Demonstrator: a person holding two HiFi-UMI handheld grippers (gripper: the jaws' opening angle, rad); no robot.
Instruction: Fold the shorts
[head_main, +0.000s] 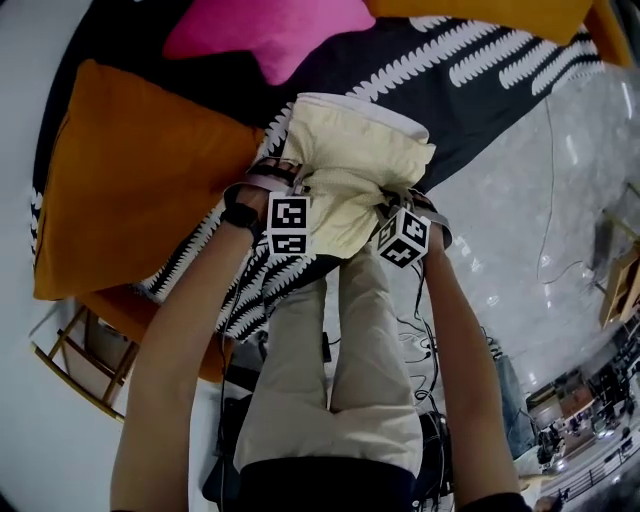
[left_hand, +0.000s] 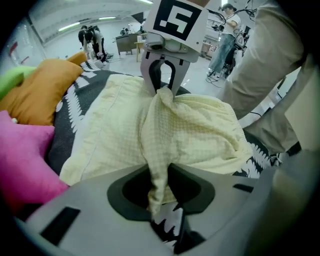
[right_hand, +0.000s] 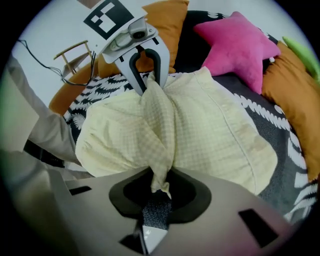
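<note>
Pale yellow checked shorts (head_main: 352, 150) lie bunched on a black-and-white patterned cover (head_main: 480, 90). My left gripper (head_main: 298, 190) stands at their near edge on the left and my right gripper (head_main: 393, 203) on the right, both pointing steeply down. In the left gripper view a twisted fold of the shorts (left_hand: 200, 130) is pinched in my left gripper (left_hand: 159, 194), with the right gripper (left_hand: 162, 85) gripping cloth opposite. In the right gripper view my right gripper (right_hand: 160, 186) is shut on another fold of the shorts (right_hand: 215, 135), and the left gripper (right_hand: 148, 80) shows beyond.
A large orange cushion (head_main: 130, 180) lies left of the shorts and a pink star cushion (head_main: 270, 30) behind them. My legs in beige trousers (head_main: 330, 380) stand just below the grippers. A wooden chair (head_main: 85, 360) is at lower left, glossy floor (head_main: 560, 230) at right.
</note>
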